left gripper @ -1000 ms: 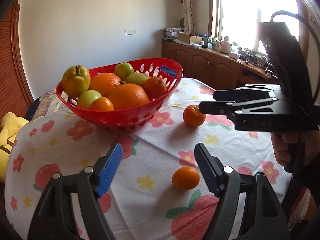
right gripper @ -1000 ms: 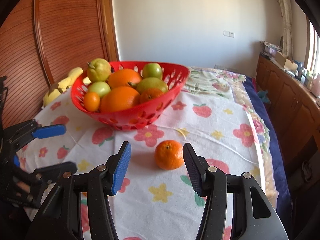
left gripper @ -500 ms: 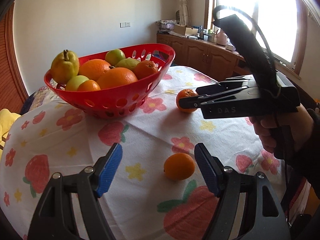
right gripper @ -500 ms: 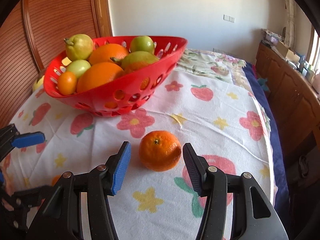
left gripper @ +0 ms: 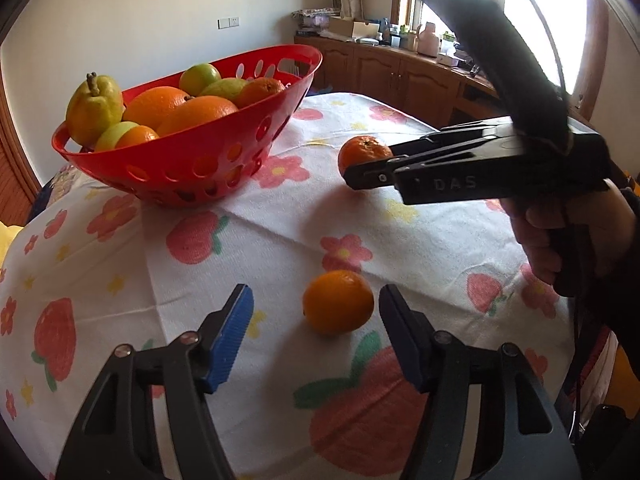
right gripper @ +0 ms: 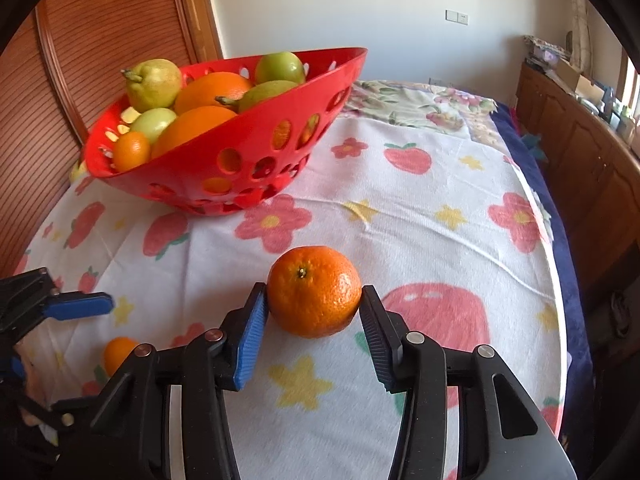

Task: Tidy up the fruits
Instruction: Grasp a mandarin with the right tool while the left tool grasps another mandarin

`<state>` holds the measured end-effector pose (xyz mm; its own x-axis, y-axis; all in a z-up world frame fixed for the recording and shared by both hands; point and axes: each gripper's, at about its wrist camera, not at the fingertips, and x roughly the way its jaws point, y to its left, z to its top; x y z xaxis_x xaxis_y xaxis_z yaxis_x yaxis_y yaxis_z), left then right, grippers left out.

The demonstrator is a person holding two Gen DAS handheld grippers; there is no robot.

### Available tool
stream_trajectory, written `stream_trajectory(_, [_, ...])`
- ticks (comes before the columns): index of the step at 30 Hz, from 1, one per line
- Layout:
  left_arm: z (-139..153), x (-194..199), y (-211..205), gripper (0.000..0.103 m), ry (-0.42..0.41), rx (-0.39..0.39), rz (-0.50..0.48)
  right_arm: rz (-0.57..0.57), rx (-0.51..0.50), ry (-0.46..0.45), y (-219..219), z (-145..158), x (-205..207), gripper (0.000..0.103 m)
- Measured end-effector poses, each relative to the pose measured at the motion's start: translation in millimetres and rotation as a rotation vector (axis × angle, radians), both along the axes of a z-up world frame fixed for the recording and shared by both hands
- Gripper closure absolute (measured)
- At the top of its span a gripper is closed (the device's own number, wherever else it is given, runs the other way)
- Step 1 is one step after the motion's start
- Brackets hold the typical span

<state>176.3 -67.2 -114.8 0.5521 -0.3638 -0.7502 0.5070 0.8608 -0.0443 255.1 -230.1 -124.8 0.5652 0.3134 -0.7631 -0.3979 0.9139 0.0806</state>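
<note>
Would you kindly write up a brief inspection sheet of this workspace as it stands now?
Surface: table under a floral cloth, creased.
Job's things: red basket heaped with fruit; mandarin and small orange lie on the cloth.
Clutter: nothing seen on the cloth.
Grippers: right gripper pads at the mandarin's sides, contact unclear; left gripper open before the small orange.
Cables: black cable arcing over the right gripper.
Surroundings: wooden cabinets, window, slatted wood panel.

both tongs point(left gripper: 316, 334) are black with blue ribbed pads point(left gripper: 230, 338) and silver screws point(right gripper: 412, 337); "das" marking, bare hand point(left gripper: 560, 236), dark sleeve.
</note>
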Motion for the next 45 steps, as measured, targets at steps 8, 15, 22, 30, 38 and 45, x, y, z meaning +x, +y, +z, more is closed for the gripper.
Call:
stream_trajectory(8, [-7.1, 4.8, -3.2, 0.05, 0.033, 0.002, -0.012, 0.018, 0.031, -0.024, 1.6, 7.0, -21.7, 0.056])
stream_trajectory(15, [-9.0, 7.0, -2.0, 0.068, 0.045, -0.019, -0.008, 0.021, 0.063, -0.028, 1.0, 9.3, -35.0, 0.056])
stream_trajectory(22, [-6.2, 6.6, 3.2, 0.068, 0.032, -0.03, 0.012, 0.03, 0.07, -0.02, 4.9, 3.5, -43.2, 0.056])
stream_trajectory(30, [11.5, 6.7, 13.4, 0.068, -0.002, -0.051, 0.041, 0.041, 0.086, -0.032, 3.8, 9.7, -47.0, 0.056])
stream_trajectory(38, [45.3, 10.3, 30.3, 0.068, -0.093, -0.087, 0.078, 0.066, 0.116, -0.068, 3.8, 33.4, -49.3, 0.056])
stream_trajectory(45, [75.1, 27.5, 49.5, 0.068, -0.167, -0.104, 0.121, 0.093, 0.124, -0.143, 5.4, 72.1, -41.2, 0.056])
